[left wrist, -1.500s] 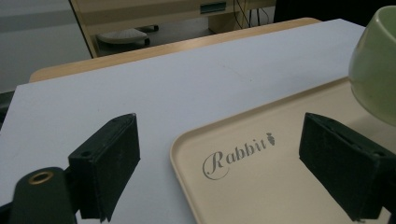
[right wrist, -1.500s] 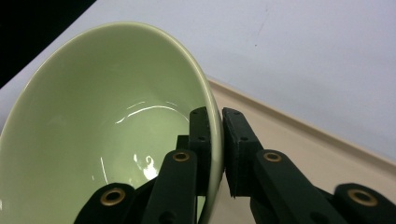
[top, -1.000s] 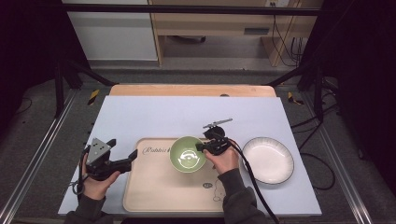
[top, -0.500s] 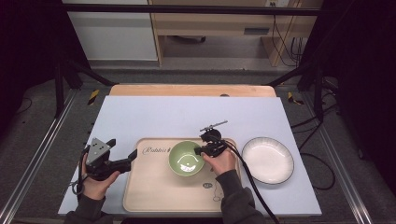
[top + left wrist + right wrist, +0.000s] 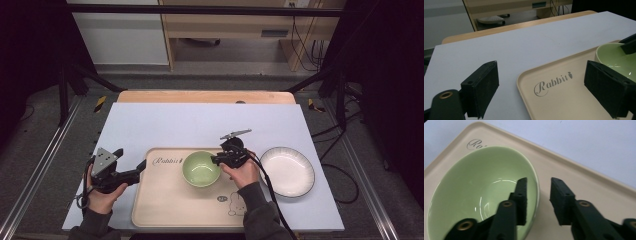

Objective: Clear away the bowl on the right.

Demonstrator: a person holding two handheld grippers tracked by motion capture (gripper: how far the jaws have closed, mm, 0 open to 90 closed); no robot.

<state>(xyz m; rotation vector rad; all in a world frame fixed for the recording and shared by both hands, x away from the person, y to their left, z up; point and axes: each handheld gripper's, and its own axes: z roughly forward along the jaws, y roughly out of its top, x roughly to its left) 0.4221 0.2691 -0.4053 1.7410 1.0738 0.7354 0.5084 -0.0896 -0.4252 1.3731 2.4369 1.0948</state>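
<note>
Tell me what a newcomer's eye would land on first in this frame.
The green bowl stands out, sitting on the beige tray marked "Rabbit" at the near middle of the table. The right gripper straddles the bowl's rim, one jaw inside and one outside; its jaws have just been opening and no longer pinch it. A white plate lies to the tray's right, and the left gripper waits open at the tray's left edge.

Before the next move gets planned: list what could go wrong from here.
1. The right gripper has just been opening; its jaws straddle the green bowl's rim with a gap, so pulling back carelessly could snag and tip the bowl.
2. The left gripper sits open at the tray's edge; a bump may slide the tray, bowl included.
</note>
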